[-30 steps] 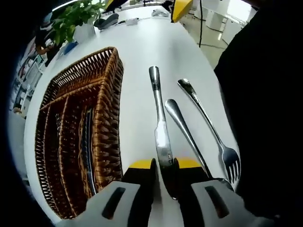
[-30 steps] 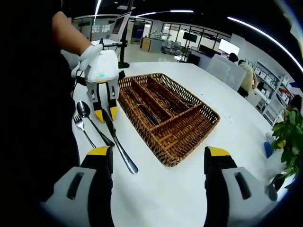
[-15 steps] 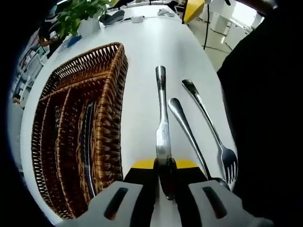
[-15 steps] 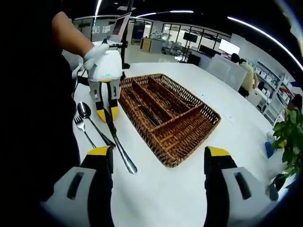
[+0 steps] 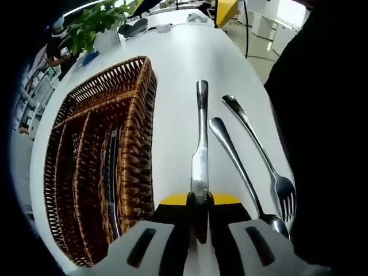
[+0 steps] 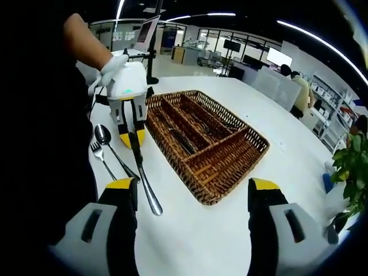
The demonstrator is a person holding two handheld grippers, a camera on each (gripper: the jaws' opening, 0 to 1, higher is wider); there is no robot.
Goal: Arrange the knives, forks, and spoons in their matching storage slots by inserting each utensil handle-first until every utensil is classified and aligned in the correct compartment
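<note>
My left gripper (image 5: 199, 199) (image 6: 131, 138) is shut on the blade of a steel knife (image 5: 200, 149) (image 6: 144, 179), whose handle points away from it over the white table. A spoon (image 5: 237, 167) (image 6: 109, 145) and a fork (image 5: 260, 152) (image 6: 99, 157) lie side by side on the table to the knife's right in the left gripper view. The wicker cutlery tray (image 5: 95, 155) (image 6: 201, 141) stands to the left there, with dark utensils lying in its long slots. My right gripper (image 6: 192, 192) hangs open over the near table with nothing between its jaws.
A potted plant (image 5: 92, 23) (image 6: 352, 167) stands near the table's far end, along with small objects (image 5: 135, 26). A person's dark clothing (image 5: 322, 115) borders the fork side. People sit at desks (image 6: 296, 86) in the office behind.
The left gripper has shut on the knife blade, and the knife now points straighter, its handle end swung slightly and lifted. The right gripper has stayed still.
</note>
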